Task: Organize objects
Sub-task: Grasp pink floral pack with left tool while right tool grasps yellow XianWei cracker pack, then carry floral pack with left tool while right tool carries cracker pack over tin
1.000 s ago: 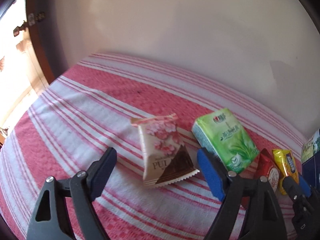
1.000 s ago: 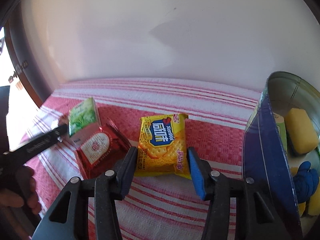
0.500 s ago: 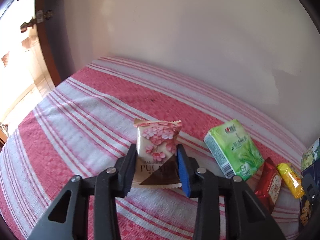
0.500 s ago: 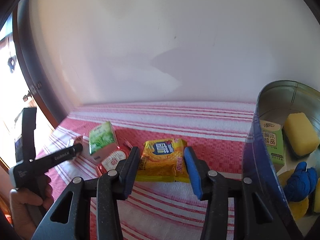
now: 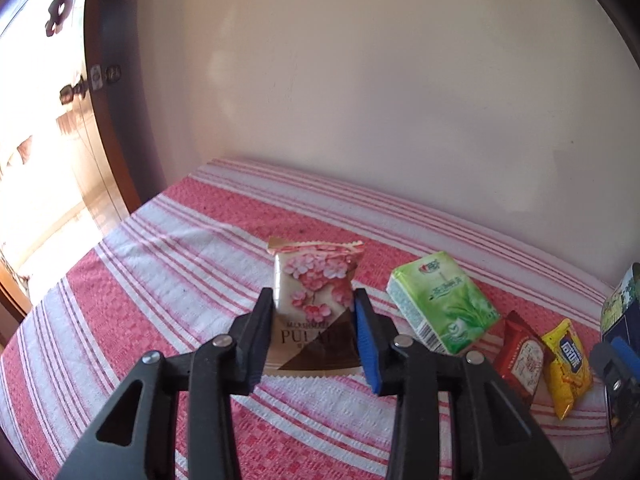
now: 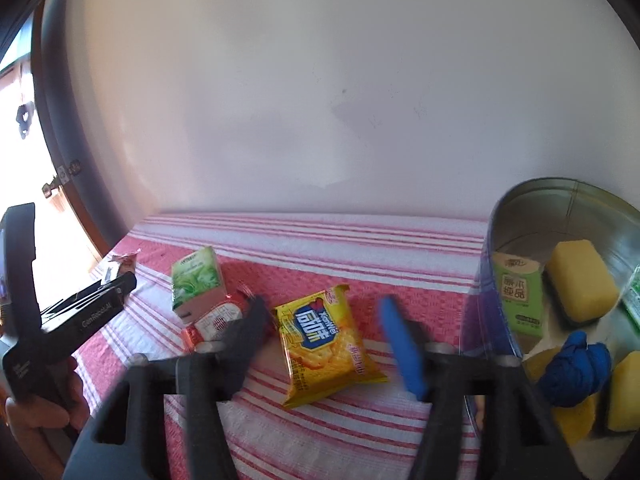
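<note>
Jaws of the left gripper (image 5: pixel 314 312) pinched the cherry-blossom snack packet (image 5: pixel 314 292) and held it upright; a second earlier they had stood wide around it as it lay flat. The right gripper (image 6: pixel 320 334) had just been spreading, its jaws apart around the yellow cracker packet (image 6: pixel 326 344) on the striped worktop (image 6: pixel 320 240).

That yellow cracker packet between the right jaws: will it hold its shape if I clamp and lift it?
Probably only partly. The cracker packet is a thin glossy wrapper lying flat, so it may be slippery and crumple at its crimped ends. It looks small and puffy, likely light. The crackers pictured on it suggest brittle contents, so squeeze gently. The right gripper stands open around it.
</note>
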### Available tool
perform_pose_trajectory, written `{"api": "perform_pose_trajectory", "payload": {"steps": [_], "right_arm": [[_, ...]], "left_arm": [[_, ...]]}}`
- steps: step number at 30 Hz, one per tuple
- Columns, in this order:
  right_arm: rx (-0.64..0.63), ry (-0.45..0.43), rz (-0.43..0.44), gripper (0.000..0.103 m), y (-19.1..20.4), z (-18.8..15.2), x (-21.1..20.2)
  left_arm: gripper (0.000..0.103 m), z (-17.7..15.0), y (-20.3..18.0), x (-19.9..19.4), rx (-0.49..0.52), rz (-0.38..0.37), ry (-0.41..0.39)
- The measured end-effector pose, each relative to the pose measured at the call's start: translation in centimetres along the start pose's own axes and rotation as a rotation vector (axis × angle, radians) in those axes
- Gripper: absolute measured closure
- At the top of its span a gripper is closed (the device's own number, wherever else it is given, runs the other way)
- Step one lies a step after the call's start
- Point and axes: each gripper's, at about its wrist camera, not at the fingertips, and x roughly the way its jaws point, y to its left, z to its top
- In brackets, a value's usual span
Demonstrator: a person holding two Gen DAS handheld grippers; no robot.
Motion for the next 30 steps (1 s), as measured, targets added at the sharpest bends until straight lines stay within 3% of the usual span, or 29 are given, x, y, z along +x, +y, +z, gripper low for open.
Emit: {"api": "perform_pose_trajectory", "payload": {"steps": [3,6,9,10,11,15,23,27,30], "right_arm": [[-0.041,0.093,-0.049,0.034,0.5,0.0,1.6],[-0.06,0.204,-0.046,0.033,0.4,0.0,3.7],[-0.13,0.223,-0.069,0.034,1.0,0.1,4.1],[-0.142,0.224,-0.07,0.039,1.1,0.1,4.0],[-0.158,0.217,-0.076,0.051,1.4,0.1,3.8],[-0.147,0.209,-0.065,0.051,1.1,0.1,3.1],[-0.072,-0.123,-0.075,0.051,0.7,0.0,-3.9],[-0.061,-0.206,-0.105,0.051,0.5,-0.8,-6.5],[-0.033,-0.216,-0.117,0.051,-0.3,-1.1,-7.6]], "left_arm": [[0.065,-0.3,0.2,-0.2,-0.029,0.003,0.023],[0.065,-0.4,0.3,-0.1,-0.032,0.008,0.027],[0.065,-0.4,0.1,0.1,-0.015,0.006,0.023],[0.065,-0.4,0.1,0.4,-0.009,0.004,0.022],[0.065,-0.4,0.1,0.4,-0.006,0.002,0.021],[0.065,0.0,1.0,1.7,-0.005,-0.007,0.01],[0.065,-0.3,-0.7,0.1,0.04,-0.018,-0.052],[0.065,-0.7,-1.9,-1.1,0.081,-0.008,-0.094],[0.065,-1.2,-2.7,-1.7,0.101,-0.017,-0.107]]}}
